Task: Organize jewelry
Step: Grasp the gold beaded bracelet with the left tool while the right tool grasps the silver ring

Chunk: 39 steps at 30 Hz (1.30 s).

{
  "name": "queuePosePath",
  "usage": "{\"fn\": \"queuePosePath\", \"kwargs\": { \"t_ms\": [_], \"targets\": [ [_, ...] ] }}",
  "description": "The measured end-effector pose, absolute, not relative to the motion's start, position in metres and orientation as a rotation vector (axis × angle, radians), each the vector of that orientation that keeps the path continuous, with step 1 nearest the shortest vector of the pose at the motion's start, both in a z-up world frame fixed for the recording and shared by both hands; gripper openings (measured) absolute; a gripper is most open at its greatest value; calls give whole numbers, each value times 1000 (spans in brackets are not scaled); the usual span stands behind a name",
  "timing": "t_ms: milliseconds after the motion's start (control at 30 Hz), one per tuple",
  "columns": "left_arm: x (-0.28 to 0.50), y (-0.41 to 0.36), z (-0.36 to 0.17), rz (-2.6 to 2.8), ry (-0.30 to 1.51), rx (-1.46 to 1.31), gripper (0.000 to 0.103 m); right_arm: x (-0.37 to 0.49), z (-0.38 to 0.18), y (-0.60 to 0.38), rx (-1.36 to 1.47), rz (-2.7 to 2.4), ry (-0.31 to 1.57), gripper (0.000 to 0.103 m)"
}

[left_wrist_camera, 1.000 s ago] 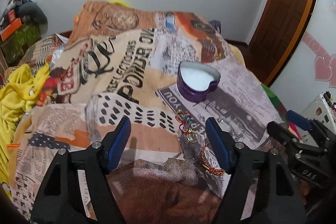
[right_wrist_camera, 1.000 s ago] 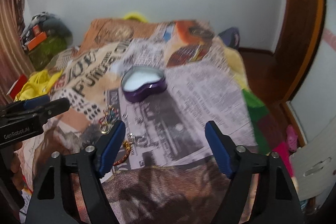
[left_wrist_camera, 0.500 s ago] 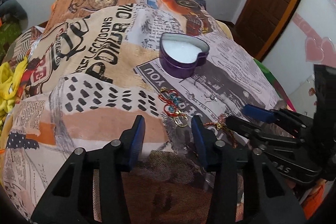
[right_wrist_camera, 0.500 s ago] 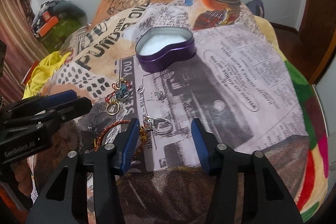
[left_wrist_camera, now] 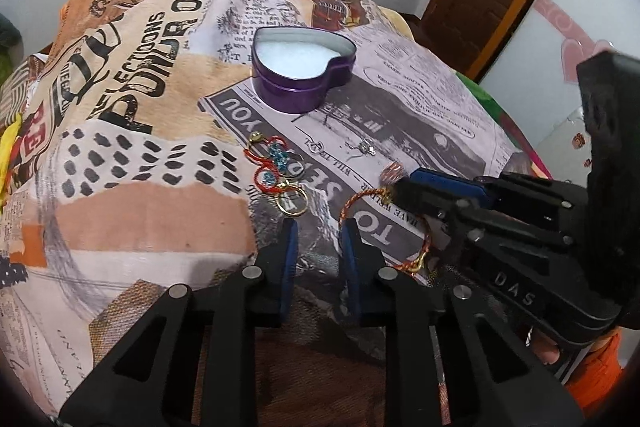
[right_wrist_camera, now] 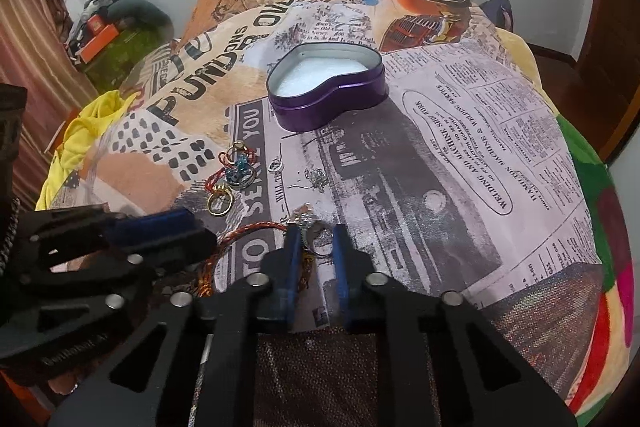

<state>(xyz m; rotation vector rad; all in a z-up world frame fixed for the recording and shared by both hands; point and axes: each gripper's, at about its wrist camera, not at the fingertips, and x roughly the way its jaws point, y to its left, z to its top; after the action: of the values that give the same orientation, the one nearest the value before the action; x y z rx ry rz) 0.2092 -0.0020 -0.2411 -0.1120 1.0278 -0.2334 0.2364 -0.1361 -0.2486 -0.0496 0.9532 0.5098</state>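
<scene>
Right gripper [right_wrist_camera: 314, 239], jaws narrowed around a ring [right_wrist_camera: 316, 233] near the blanket's [right_wrist_camera: 460, 155] front edge; unclear if clamped. Lifting to the tin [right_wrist_camera: 326, 95] is required next.

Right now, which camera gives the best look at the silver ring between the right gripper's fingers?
The right wrist view: the silver ring lies between the right gripper's nearly closed blue pads. In the left wrist view, that gripper comes in sideways and hides the ring; only the red-gold bangle beside it shows.
</scene>
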Motion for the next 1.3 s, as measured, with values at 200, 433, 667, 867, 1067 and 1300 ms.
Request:
{"fn": "queuePosePath", "kwargs": {
  "t_ms": [200, 433, 667, 867, 1067, 1300],
  "targets": [
    [215, -5, -247, -244, 1040, -122, 22, 236, -246, -144, -40, 484, 941, 8],
    [220, -10, -249, -258, 1054, -134, 22, 236, -237, -153, -28, 461, 923, 8],
    [219, -15, -238, -288, 1048, -172, 22, 238, -232, -163, -6, 440, 925, 12],
    [226, -26, -251, -273, 1064, -141, 22, 239, -235, -169, 14, 434, 934, 23],
    [232, -22, -256, -243, 1058, -173, 4, 240, -239, -169, 24, 449, 952, 24],
    [224, -16, -249, -219, 1030, -145, 1, 241, -245, -161, 12, 476, 980, 24]
  ]
}}
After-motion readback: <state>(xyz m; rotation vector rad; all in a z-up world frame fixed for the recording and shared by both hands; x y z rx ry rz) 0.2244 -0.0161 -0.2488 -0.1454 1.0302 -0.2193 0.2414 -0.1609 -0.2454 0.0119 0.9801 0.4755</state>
